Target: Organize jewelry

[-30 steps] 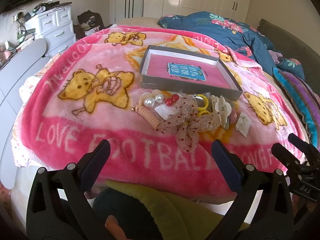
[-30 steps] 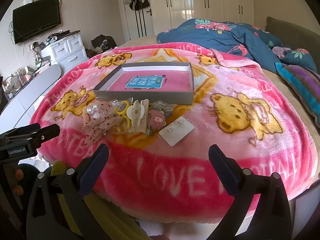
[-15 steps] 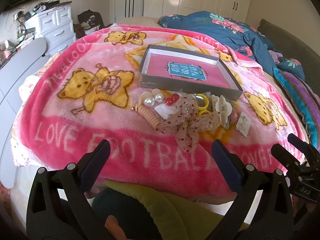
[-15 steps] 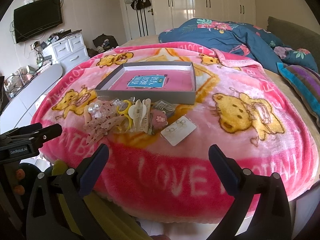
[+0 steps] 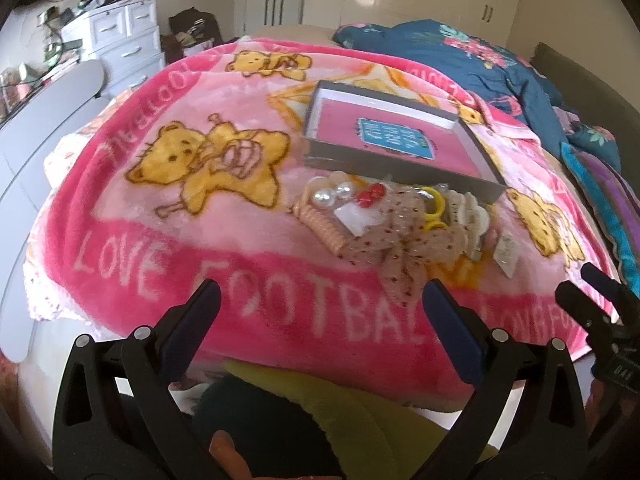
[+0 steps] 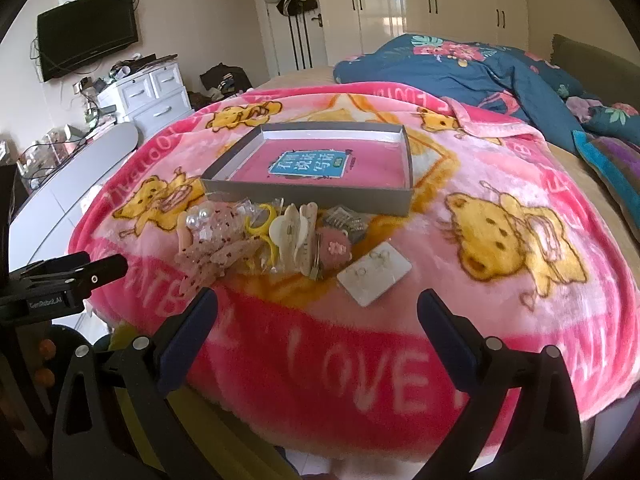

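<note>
A pile of jewelry and hair accessories (image 5: 392,220) lies on the pink blanket in front of a shallow grey box (image 5: 394,136) with a pink floor. The pile holds pearl pieces (image 5: 330,196), a dotted beige bow (image 5: 404,236), a yellow ring (image 5: 434,200) and an earring card (image 6: 374,278). The pile (image 6: 272,240) and box (image 6: 320,164) also show in the right wrist view. My left gripper (image 5: 320,300) is open and empty, short of the pile. My right gripper (image 6: 318,308) is open and empty, near the earring card.
The pink bear blanket (image 5: 160,216) covers the bed. A blue floral duvet (image 6: 460,68) lies at the back right, striped pillows (image 5: 608,200) at the right. A white drawer unit (image 6: 148,92) and grey footboard stand left. Yellow-green cloth (image 5: 340,420) lies under the left gripper.
Both grippers have moved a little forward and closer to the bed, so the pile and box look larger. Both stay open and empty.
</note>
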A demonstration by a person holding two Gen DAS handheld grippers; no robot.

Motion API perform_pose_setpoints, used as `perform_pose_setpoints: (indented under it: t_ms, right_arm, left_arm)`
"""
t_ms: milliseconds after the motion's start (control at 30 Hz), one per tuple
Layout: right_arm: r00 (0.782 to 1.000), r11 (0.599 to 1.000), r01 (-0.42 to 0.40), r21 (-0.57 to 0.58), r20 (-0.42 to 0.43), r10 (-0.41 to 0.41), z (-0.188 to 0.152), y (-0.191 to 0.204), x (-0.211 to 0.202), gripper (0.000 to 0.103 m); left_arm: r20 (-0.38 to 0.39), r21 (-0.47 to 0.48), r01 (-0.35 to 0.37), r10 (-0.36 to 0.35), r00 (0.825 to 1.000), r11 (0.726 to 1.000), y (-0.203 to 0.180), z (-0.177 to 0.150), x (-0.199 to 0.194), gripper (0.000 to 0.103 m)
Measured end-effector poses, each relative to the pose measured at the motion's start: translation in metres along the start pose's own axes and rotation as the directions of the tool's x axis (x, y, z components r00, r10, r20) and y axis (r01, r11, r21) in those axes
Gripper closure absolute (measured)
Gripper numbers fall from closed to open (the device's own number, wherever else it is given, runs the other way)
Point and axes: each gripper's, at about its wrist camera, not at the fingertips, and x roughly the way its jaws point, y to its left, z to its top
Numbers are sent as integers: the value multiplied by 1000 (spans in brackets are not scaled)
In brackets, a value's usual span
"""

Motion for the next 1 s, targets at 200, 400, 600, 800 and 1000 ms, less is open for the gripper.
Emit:
perform_pose_setpoints:
  t_ms: [200, 400, 600, 800, 1000]
  right_arm:
    - [1000, 1000, 20, -14, -23, -20, 12, -8, 15, 4]
    - [999, 1000, 12, 24, -52, -11, 22, -24, 33, 4]
    - [997, 998, 34, 44, -68, -31, 34, -43, 54, 4]
    - [994, 995, 15, 98, -112, -4, 44, -62, 76, 4]
    - [992, 993, -14, 117, -122, 29, 53, -70, 87, 4]
  left_arm:
    - [-6, -16, -32, 31, 999, 999, 11, 2, 8, 8]
    - [-28, -9, 5, -5, 1000, 1000, 9, 4, 17, 8]
    - [-49, 44, 107, -105, 993, 993, -11, 8, 28, 8]
    - [-105, 122, 218, -206, 973, 968, -38, 13, 43, 14]
    - [-157, 174, 226, -199, 967, 958, -55, 21, 69, 41]
